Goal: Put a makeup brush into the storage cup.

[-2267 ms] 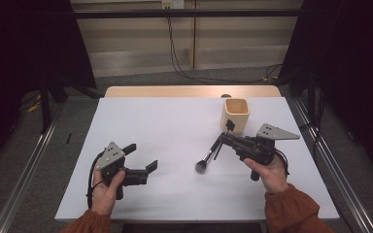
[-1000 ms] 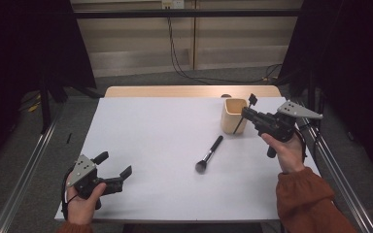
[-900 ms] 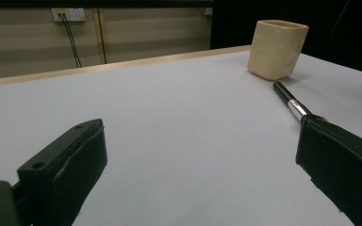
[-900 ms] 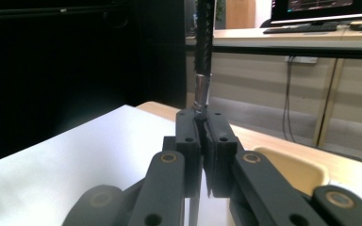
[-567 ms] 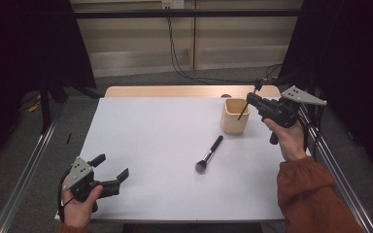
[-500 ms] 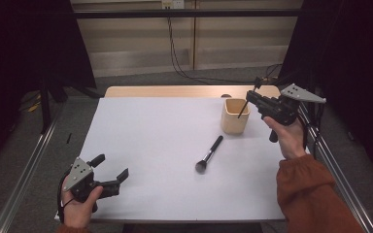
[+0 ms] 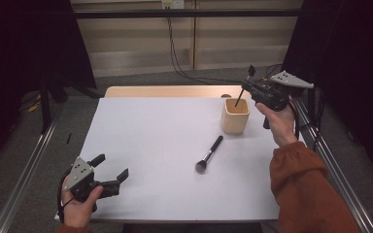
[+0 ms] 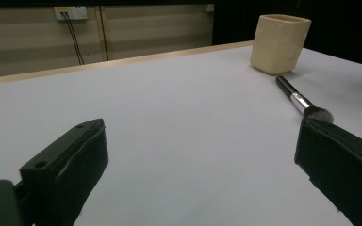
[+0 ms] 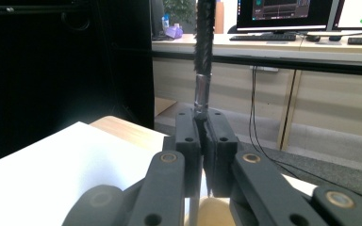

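Above the cup point(image 7: 235, 116), the right gripper point(image 7: 250, 88) pinches a thin brush point(image 7: 240, 94), handle end pointing down at the opening. Lower it slowly and straight, then let go. The left gripper point(image 7: 110, 171) rests spread apart, far from the cup. A big brush point(image 7: 209, 154) lies near the cup.

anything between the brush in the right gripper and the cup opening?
Nothing visible. The right gripper is shut on the thin brush, whose lower end hangs at the open mouth of the wooden cup. The makeup brush lies on the table, clear of the cup.
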